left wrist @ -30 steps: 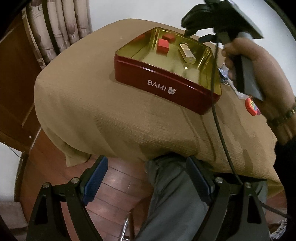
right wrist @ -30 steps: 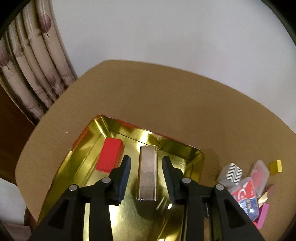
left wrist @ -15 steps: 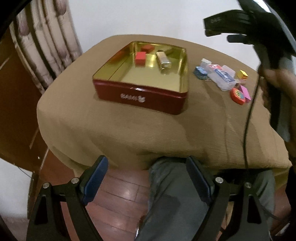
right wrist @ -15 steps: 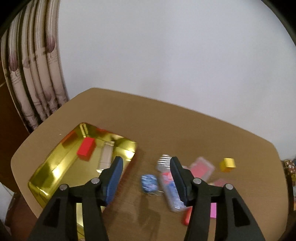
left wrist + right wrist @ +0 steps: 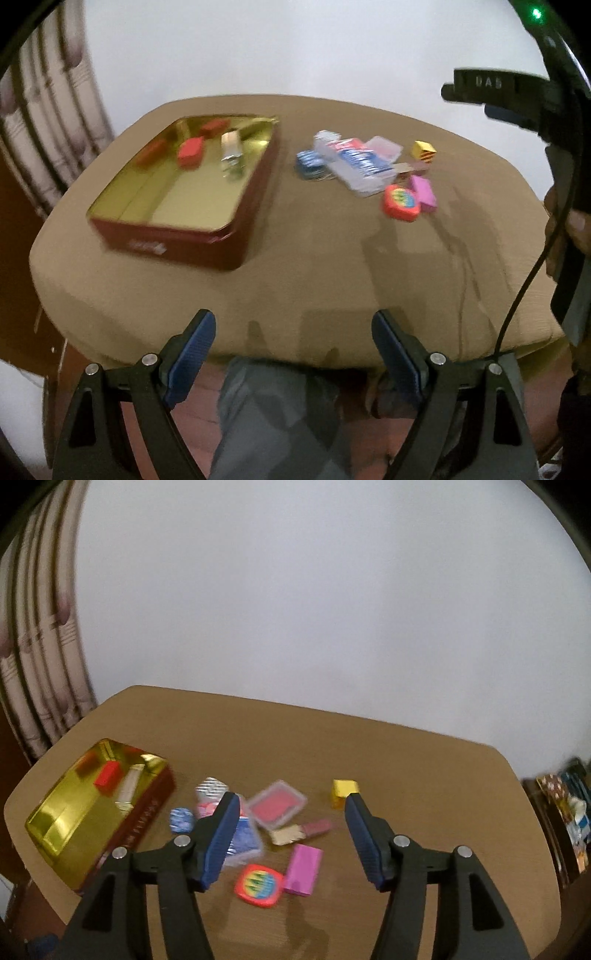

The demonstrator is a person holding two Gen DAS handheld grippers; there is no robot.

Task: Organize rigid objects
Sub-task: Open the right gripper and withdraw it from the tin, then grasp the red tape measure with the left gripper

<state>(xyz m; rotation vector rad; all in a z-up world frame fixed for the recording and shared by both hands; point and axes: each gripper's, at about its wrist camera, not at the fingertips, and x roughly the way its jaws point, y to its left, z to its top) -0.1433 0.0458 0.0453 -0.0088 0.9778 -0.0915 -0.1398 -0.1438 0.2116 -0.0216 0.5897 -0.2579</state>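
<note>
**Two empty grippers over a table with one tin and a cluster of loose items**

Right-wrist view, near to far. The right gripper (image 5: 291, 830) is empty, its jaws opening with nothing between the pads; it hangs above the loose cluster. Nearest, just below and between its fingers, lie one round red case (image 5: 259, 885) with a rainbow face and, touching it on the right, one magenta block (image 5: 303, 870). Next come one clear box with blue contents (image 5: 245, 840), partly hidden by the left finger, and one gold-and-pink tube (image 5: 301, 830) lying between the fingers. Farther on sit one small blue patterned piece (image 5: 181, 819) left of the left finger, one clear box with a pink insert (image 5: 277, 808), one black-and-white zigzag cube (image 5: 211, 789), and one yellow cube (image 5: 344, 790) just beyond the right fingertip.

Well to the left of the gripper stands one red tin (image 5: 146, 818) with a gold interior. It holds one red block (image 5: 108, 776) and one silver bar (image 5: 129, 788); the other red shapes inside may be reflections, and blur prevents a firm count.

Left-wrist view. The left gripper (image 5: 293, 360) is spread wide and empty, held at the near edge of the table (image 5: 314, 266), above a person's grey-trousered leg (image 5: 280, 417). The tin lies ahead to its left, the cluster ahead to its right. At the far right, a hand (image 5: 570, 229) grips the other gripper's handle.
</note>
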